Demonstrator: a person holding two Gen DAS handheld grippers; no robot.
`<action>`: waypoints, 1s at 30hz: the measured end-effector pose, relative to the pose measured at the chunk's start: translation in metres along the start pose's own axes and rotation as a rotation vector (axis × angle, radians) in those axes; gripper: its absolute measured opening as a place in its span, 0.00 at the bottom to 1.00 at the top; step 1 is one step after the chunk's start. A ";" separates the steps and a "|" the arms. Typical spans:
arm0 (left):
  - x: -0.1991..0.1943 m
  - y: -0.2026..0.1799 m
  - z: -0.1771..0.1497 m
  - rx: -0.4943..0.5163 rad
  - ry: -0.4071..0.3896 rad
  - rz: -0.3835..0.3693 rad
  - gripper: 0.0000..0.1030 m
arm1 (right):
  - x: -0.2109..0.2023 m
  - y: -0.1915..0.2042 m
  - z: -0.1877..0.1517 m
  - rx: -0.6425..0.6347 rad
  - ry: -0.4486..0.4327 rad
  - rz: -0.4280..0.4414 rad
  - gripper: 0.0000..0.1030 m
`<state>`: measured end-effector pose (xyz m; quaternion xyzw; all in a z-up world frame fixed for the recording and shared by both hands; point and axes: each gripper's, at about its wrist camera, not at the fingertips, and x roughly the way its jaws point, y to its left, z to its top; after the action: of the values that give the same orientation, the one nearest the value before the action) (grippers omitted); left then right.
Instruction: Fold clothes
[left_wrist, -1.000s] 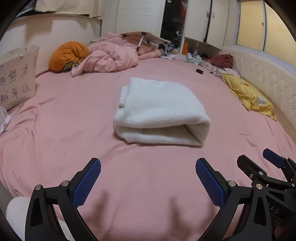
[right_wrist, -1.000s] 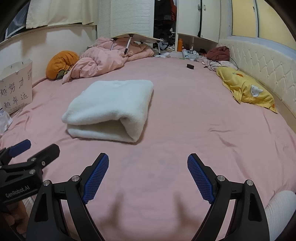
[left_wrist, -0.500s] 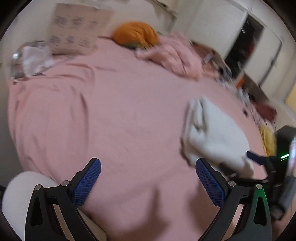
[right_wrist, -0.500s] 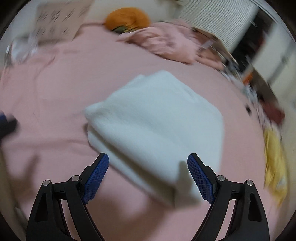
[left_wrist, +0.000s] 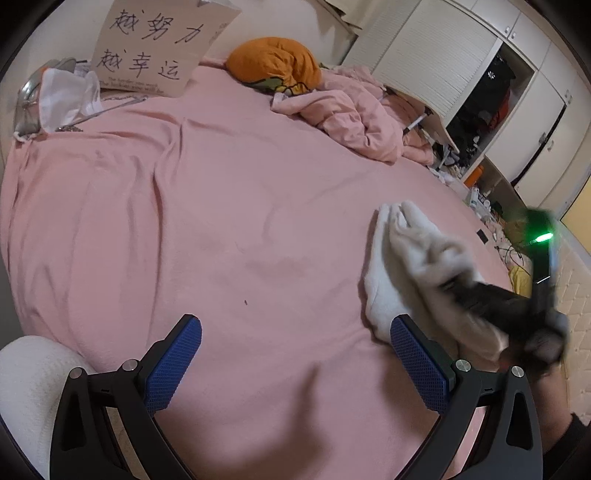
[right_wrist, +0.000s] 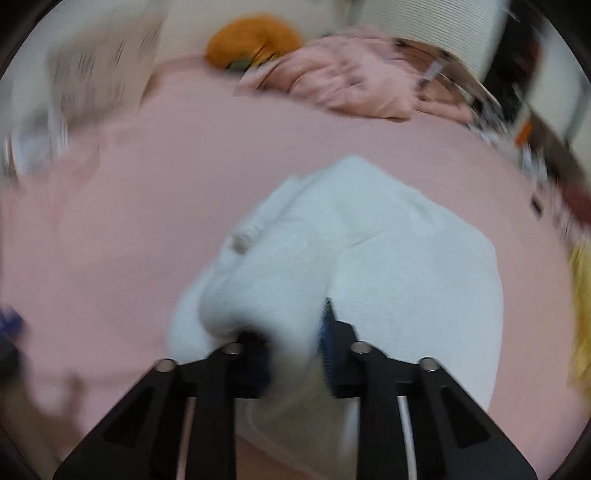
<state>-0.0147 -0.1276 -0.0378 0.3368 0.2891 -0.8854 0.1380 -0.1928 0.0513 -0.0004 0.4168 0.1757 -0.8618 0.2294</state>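
Note:
The folded white fleece garment (left_wrist: 402, 258) lies on the pink bed sheet (left_wrist: 221, 229), to the right in the left wrist view. My right gripper (right_wrist: 295, 347) is shut on the near edge of the white garment (right_wrist: 369, 240); the fabric bunches up between its blue pads (right_wrist: 327, 332). The right gripper also shows blurred in the left wrist view (left_wrist: 517, 314), on the garment's near right end. My left gripper (left_wrist: 295, 365) is open and empty above bare sheet, left of the garment.
A pink duvet (left_wrist: 351, 114) and an orange cushion (left_wrist: 273, 62) lie at the far side of the bed. A cardboard sign with handwriting (left_wrist: 155, 44) stands at the far left. A yellow pillow (right_wrist: 580, 306) lies at the right. White wardrobes (left_wrist: 436, 55) stand behind.
My right gripper has moved in onto the white garment and shut on its near edge. My left gripper has swung left, away from the garment, and stays open.

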 end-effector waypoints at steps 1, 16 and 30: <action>0.000 0.000 -0.001 0.002 -0.001 0.003 1.00 | -0.010 -0.011 0.005 0.060 -0.025 0.014 0.17; 0.007 -0.022 -0.018 0.129 0.041 0.041 1.00 | -0.104 -0.260 -0.193 0.939 -0.089 -0.186 0.17; 0.031 -0.157 -0.009 0.564 0.023 -0.003 1.00 | -0.154 -0.261 -0.211 0.992 -0.363 -0.243 0.64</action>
<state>-0.1018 0.0014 0.0017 0.3714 0.0334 -0.9272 0.0342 -0.1156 0.4113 0.0275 0.2961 -0.2478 -0.9198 -0.0695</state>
